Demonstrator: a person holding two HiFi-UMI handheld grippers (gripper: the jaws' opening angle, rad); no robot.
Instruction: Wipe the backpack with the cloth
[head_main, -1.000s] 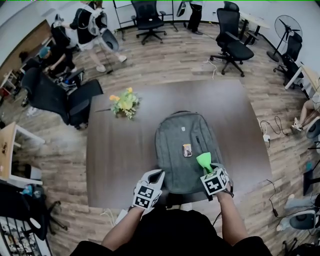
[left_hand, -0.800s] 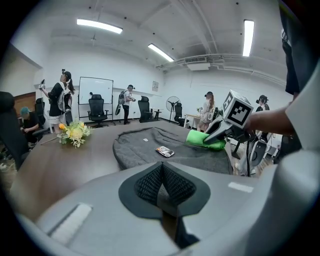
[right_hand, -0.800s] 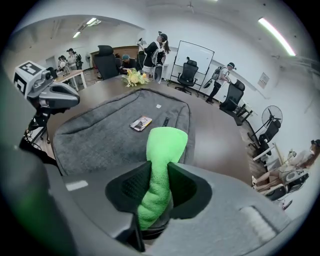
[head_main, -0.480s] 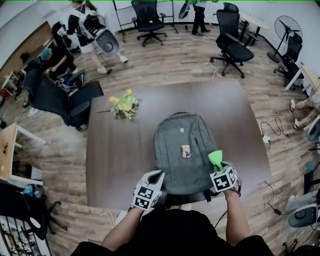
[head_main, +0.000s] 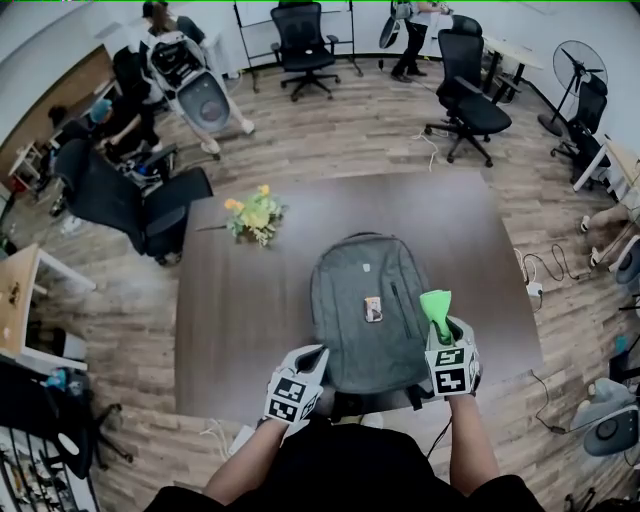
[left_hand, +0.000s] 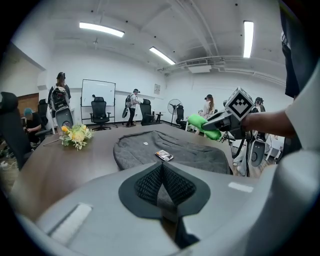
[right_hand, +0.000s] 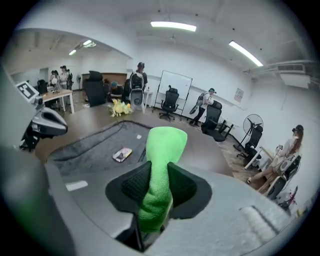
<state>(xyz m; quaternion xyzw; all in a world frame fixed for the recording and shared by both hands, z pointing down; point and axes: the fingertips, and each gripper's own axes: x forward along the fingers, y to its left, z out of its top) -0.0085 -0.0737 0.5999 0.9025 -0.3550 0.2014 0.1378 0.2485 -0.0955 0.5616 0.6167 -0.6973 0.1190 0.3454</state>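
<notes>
At the near edge of the tabletop (head_main: 225, 330), the left gripper (head_main: 310, 355) is held with its jaws pressed together on nothing. It sits just beside the near left corner of the backpack (head_main: 365, 270). The right gripper (head_main: 443, 330) is clamped on the green cloth (head_main: 436, 304), whose free end sticks out past the jaws toward the far edge. In the left gripper view the cloth appears raised above the backpack's right side, not resting on it. The backpack lies flat in the middle of the tabletop, one end reaching the near edge. A small card (head_main: 373, 309) lies near its centre. Flowers (head_main: 254, 213) lie well apart, toward the far left corner.

The step in hand is judged to be lowering the cloth for a stroke. It would be done well if the loose end, not the hard jaw tips, were laid flat on the fabric. Long, light passes could then be drawn along the bag's length. The card would best be skirted, since a careless sweep could push it off. The bag may slide under the wipe, so the left gripper could be pressed on the near left corner as an anchor. A firm clamp is advised, as only a narrow fold of cloth is pinched.
</notes>
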